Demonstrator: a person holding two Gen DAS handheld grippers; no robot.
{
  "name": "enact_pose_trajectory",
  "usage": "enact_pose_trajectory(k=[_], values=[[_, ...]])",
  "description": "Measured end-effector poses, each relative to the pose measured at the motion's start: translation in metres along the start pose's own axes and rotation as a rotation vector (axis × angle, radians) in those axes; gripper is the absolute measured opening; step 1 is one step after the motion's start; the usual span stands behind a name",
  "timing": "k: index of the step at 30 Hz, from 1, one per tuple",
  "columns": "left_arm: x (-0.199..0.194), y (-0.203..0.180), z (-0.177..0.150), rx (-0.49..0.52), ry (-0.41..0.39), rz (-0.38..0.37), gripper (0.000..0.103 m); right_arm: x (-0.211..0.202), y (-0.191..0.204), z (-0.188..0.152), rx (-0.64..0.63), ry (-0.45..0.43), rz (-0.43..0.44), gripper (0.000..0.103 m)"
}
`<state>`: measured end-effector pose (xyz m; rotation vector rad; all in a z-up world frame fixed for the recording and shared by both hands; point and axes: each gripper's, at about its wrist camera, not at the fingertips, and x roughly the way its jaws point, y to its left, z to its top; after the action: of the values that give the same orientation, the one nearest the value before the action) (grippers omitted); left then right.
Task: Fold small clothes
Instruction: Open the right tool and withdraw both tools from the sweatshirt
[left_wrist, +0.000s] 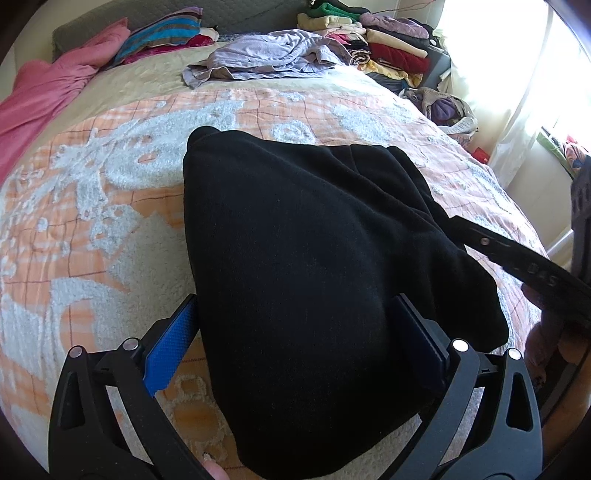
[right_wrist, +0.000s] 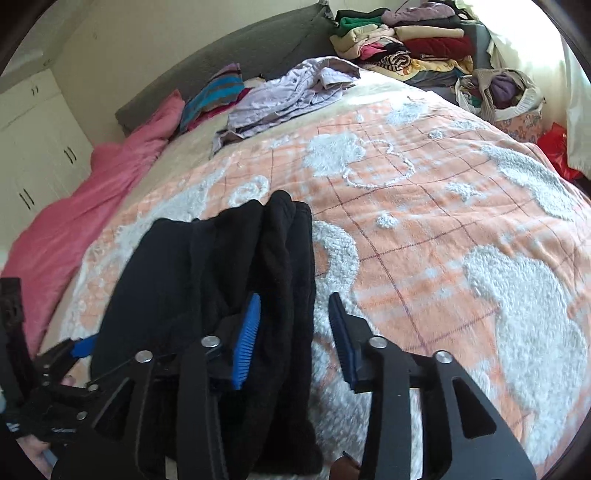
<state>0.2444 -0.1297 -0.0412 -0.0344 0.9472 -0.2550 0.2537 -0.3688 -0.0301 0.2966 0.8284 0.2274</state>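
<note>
A black garment (left_wrist: 314, 240) lies folded in a thick bundle on the orange and white bedspread (left_wrist: 110, 177). My left gripper (left_wrist: 295, 302) straddles its near end, jaws wide, with a blue pad (left_wrist: 173, 343) at each side of the cloth. In the right wrist view the same black garment (right_wrist: 207, 266) shows stacked folds. My right gripper (right_wrist: 294, 295) is open over its right edge. One of its pads lies over the cloth, the other over the bedspread (right_wrist: 443, 229). The left gripper (right_wrist: 74, 350) shows at the garment's left side. A right gripper finger (left_wrist: 517, 258) reaches in from the right.
A heap of lilac clothes (left_wrist: 269, 55) lies at the far end of the bed. Stacked folded clothes (left_wrist: 388, 40) and a bag of clothes (left_wrist: 447, 110) sit at the far right. A pink blanket (left_wrist: 48, 96) runs along the left edge. White cupboards (right_wrist: 33, 147) stand beyond.
</note>
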Motion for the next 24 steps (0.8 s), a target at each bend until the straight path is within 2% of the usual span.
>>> enact_pose_trajectory(k=[5, 9, 11, 13, 15, 16, 18, 21, 24], values=[[-0.005, 0.001, -0.008, -0.012, 0.003, -0.013, 0.093, -0.038, 0.004, -0.016, 0.020, -0.061, 0.077, 0.048], [-0.014, 0.000, -0.014, -0.006, -0.005, -0.017, 0.093, -0.057, 0.010, -0.024, 0.008, -0.091, 0.074, 0.051], [-0.021, 0.000, -0.016, -0.001, -0.012, -0.020, 0.093, -0.067, 0.013, -0.029, 0.007, -0.110, 0.065, 0.059], [-0.026, 0.001, -0.018, 0.003, -0.019, -0.021, 0.093, -0.076, 0.015, -0.034, 0.002, -0.132, 0.059, 0.060], [-0.033, 0.002, -0.020, 0.002, -0.027, -0.020, 0.093, -0.086, 0.017, -0.040, -0.005, -0.148, 0.050, 0.073], [-0.036, 0.002, -0.021, 0.000, -0.030, -0.022, 0.093, -0.091, 0.017, -0.044, -0.006, -0.158, 0.047, 0.074], [-0.043, 0.003, -0.024, -0.005, -0.040, -0.029, 0.093, -0.100, 0.019, -0.052, -0.006, -0.178, 0.050, 0.086], [-0.057, 0.004, -0.031, -0.010, -0.062, -0.047, 0.093, -0.114, 0.024, -0.065, -0.011, -0.200, 0.049, 0.095], [-0.069, 0.005, -0.039, -0.009, -0.080, -0.058, 0.093, -0.128, 0.030, -0.080, -0.025, -0.224, 0.034, 0.098]])
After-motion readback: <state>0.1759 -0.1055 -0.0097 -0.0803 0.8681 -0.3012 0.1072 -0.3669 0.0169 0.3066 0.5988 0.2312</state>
